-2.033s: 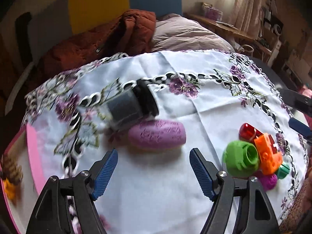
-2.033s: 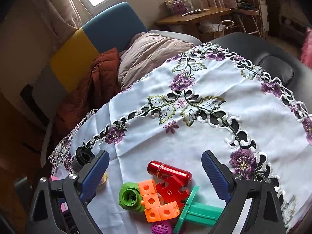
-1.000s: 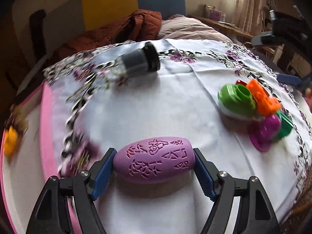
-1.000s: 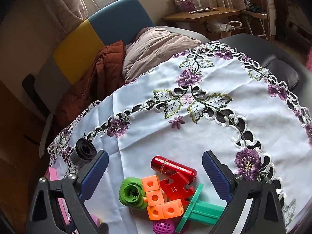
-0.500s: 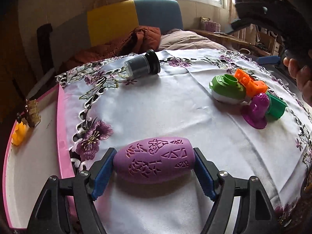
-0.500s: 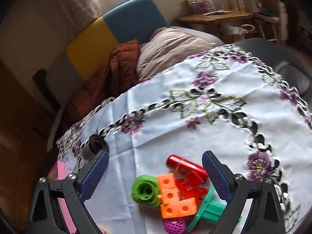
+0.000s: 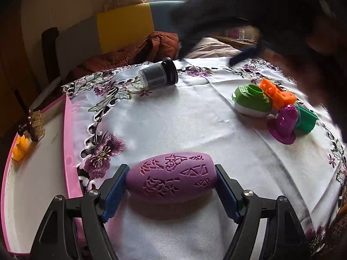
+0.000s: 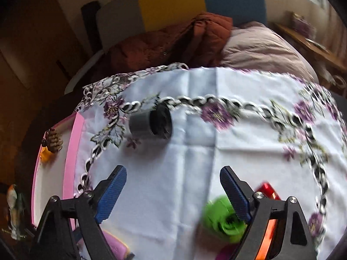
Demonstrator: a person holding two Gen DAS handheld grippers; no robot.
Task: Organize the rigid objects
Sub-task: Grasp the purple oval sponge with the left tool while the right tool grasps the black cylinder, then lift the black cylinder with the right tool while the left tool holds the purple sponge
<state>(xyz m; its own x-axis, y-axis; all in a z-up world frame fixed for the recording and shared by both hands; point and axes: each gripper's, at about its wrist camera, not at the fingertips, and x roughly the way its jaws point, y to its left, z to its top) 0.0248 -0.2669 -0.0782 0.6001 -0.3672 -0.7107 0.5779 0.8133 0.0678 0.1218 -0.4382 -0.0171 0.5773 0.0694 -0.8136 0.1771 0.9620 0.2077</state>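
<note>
My left gripper (image 7: pixel 171 182) is shut on a purple egg-shaped object with cut-out patterns (image 7: pixel 171 178), held just above the white embroidered tablecloth (image 7: pixel 173 121) near its front. A dark jar with a black lid (image 7: pixel 158 75) lies on its side at the back; it also shows in the right wrist view (image 8: pixel 151 122). My right gripper (image 8: pixel 173 188) is open and empty above the cloth, with the jar ahead of it and the green toy piece (image 8: pixel 223 218) under its right finger.
A pink-rimmed white tray (image 7: pixel 68 147) at the left holds a yellow piece (image 7: pixel 19 147) and a small brown item (image 7: pixel 35 123). A toy cluster sits at the right: green piece (image 7: pixel 252 100), orange blocks (image 7: pixel 279 94), purple piece (image 7: pixel 285 122), teal piece (image 7: pixel 305 120). A red cylinder (image 8: pixel 266 191) lies there too.
My left gripper closed on the purple egg and drew it back toward the table's front. My right gripper swung left from the toy cluster toward the dark jar.
</note>
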